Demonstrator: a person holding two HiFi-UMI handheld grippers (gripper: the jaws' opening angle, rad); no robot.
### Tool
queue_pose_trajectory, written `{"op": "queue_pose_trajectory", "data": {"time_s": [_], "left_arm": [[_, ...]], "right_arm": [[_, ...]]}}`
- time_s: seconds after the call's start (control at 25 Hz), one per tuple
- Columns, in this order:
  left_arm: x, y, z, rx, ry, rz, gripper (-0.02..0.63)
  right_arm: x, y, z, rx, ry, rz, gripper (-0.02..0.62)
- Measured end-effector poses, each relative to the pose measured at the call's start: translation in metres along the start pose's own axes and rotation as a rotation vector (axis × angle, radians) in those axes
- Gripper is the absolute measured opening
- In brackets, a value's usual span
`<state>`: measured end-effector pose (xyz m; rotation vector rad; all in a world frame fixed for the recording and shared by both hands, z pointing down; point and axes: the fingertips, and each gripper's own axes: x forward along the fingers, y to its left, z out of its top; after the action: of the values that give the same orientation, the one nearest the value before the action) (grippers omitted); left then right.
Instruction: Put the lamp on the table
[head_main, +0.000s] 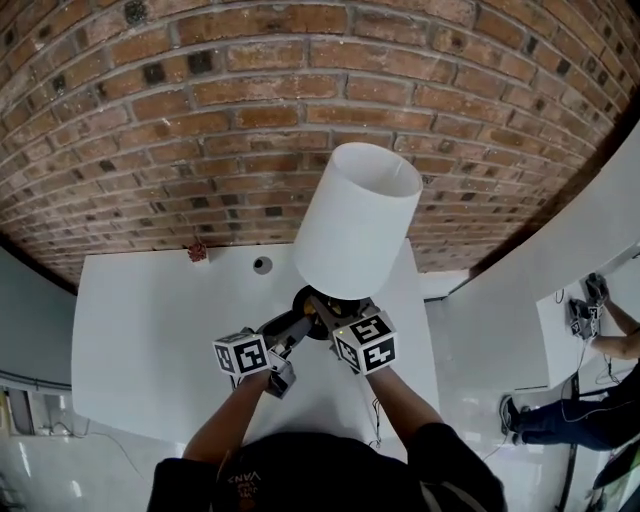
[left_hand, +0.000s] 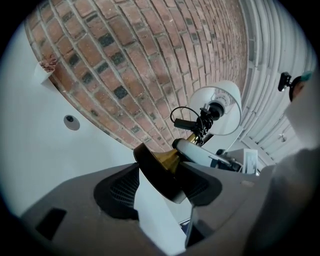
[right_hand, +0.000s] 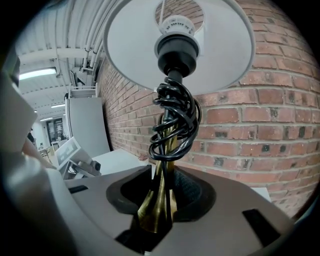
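Observation:
The lamp has a white drum shade (head_main: 355, 220), a brass stem and a black round base (head_main: 318, 300), and it is over the white table (head_main: 150, 330). My left gripper (head_main: 292, 332) is shut on the rim of the black base (left_hand: 157, 172). My right gripper (head_main: 328, 315) is shut on the brass stem (right_hand: 157, 200), just below a coil of black cord (right_hand: 172, 120) wound round it. In the right gripper view the shade (right_hand: 180, 45) and bulb socket loom overhead. I cannot tell whether the base touches the table.
A brick wall (head_main: 250, 120) runs along the table's far edge. A small round hole (head_main: 262, 265) and a small red object (head_main: 197, 250) lie near that edge. A white partition (head_main: 560, 270) stands at the right, with a person (head_main: 590, 405) beyond it.

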<state>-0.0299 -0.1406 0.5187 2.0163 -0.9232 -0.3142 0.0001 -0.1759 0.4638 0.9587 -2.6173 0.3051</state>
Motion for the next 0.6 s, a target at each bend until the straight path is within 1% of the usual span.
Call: {"op": "queue_pose_trajectory", "data": {"time_s": [0.24,0.4,0.6], "left_arm": [[0.030,0.022,0.011,-0.006,-0.038,-0.030,0.246],[0.046,0.039,0.012,-0.019,-0.040,-0.050,0.255],[0.057,0.060,0.016,0.043,-0.042,-0.019,0.262]], "right_arm": [[0.026,-0.030,-0.007,0.005,0.014,-0.003,0.123],[0.042,-0.047,-0.014,0.020,0.014,-0.008,0.123],[0.061,-0.059,-0.021,0.021,0.007,-0.011,0.121]]}}
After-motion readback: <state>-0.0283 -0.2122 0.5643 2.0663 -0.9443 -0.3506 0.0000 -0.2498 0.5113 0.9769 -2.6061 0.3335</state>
